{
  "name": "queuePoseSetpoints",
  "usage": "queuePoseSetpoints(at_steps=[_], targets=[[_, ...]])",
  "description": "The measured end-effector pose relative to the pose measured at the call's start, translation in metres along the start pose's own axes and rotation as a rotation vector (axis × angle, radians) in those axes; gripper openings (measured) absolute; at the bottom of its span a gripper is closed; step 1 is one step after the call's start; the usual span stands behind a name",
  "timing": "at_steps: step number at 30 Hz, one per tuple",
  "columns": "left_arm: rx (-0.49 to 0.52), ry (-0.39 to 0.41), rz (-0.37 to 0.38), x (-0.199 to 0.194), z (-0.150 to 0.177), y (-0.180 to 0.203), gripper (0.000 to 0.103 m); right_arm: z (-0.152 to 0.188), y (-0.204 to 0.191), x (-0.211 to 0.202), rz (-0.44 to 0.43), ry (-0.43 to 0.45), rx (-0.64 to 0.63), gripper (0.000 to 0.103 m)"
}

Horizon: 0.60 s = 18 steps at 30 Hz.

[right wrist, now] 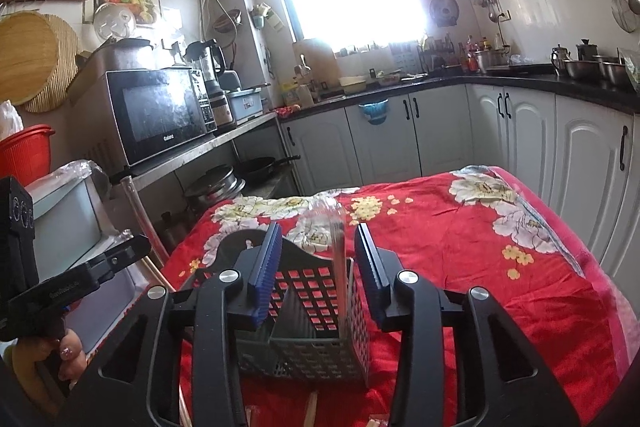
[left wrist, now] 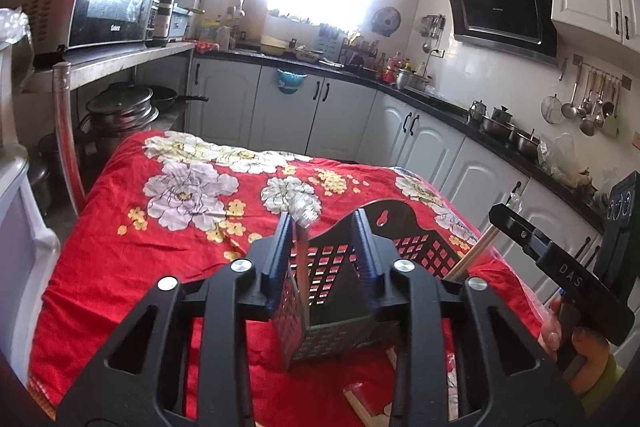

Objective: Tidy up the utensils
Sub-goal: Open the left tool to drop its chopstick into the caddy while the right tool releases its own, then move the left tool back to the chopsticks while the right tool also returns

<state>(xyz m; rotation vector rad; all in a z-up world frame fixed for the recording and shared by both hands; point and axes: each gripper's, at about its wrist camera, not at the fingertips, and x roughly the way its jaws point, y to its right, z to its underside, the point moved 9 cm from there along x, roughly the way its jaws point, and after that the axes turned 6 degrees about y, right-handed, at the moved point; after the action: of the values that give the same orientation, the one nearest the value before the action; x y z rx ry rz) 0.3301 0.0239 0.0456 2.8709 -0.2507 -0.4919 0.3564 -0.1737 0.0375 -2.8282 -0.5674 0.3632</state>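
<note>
Left wrist view: your left claw [left wrist: 326,251] stands part open, its pads astride the black utensil basket [left wrist: 352,267] near the right edge of the red-clothed surface [left wrist: 120,259], pressing nothing. An upright, clear-wrapped utensil [left wrist: 302,251] rises just inside its left pad. Your right claw [right wrist: 316,271] is likewise part open above the same basket. Wooden chopsticks [left wrist: 472,257] slant beside the basket, nearer your right hand [left wrist: 560,335].
</note>
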Motion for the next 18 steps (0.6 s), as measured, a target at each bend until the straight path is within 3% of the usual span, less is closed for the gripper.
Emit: queuePoseSetpoints(at_steps=[10,18], targets=[[-0.033,-0.01,-0.01,-0.016,0.007,-0.008,0.051,0.006,0.005,-0.014,0.015,-0.017,0.009,0.047],[-0.06,0.006,0.002,-0.037,0.009,-0.007,0.078,0.009,-0.001,-0.031,0.021,-0.014,-0.013,0.055]])
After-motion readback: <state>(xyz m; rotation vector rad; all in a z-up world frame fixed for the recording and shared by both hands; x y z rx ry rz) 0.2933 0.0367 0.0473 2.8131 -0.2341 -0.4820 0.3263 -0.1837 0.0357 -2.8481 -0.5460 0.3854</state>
